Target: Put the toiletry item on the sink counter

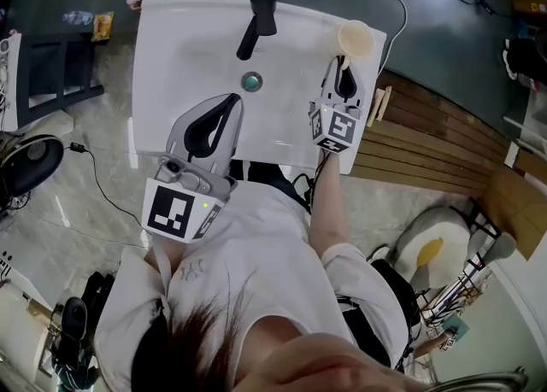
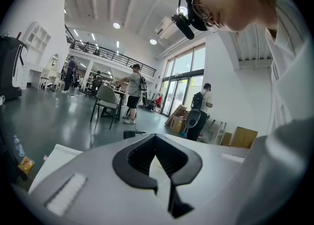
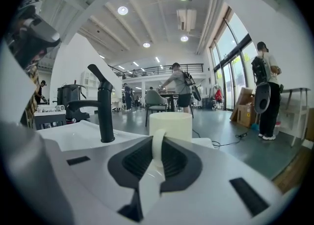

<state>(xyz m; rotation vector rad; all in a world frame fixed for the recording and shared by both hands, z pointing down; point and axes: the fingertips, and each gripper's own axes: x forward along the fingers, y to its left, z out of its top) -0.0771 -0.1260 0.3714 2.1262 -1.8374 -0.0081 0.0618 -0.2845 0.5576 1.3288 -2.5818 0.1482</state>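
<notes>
Step in hand: placement of the toiletry item, a cream cup (image 1: 355,38), at the rear right corner of the sink tabletop (image 1: 303,23), to the right of the black faucet (image 1: 259,19).

The right gripper (image 1: 342,64) was pinching the cup's handle between its jaws, and the right gripper view confirmed the handle clamped edge-on with the cup body upright just beyond. The cup's base was hidden behind the gripper, so it could not be confirmed whether it was seated on the tabletop or held just clear of it.

The left gripper (image 1: 232,100) hung over the basin (image 1: 188,66) near the drain (image 1: 250,82), jaws pressed together on nothing, taking no part.

Assessment: the task appeared near completion. The next move would call for confirming the cup sat flat, then spreading the right jaws and backing straight off the handle. The cup stood close to the tabletop's outer edge, so a sideways drag on release risked tipping it off.
</notes>
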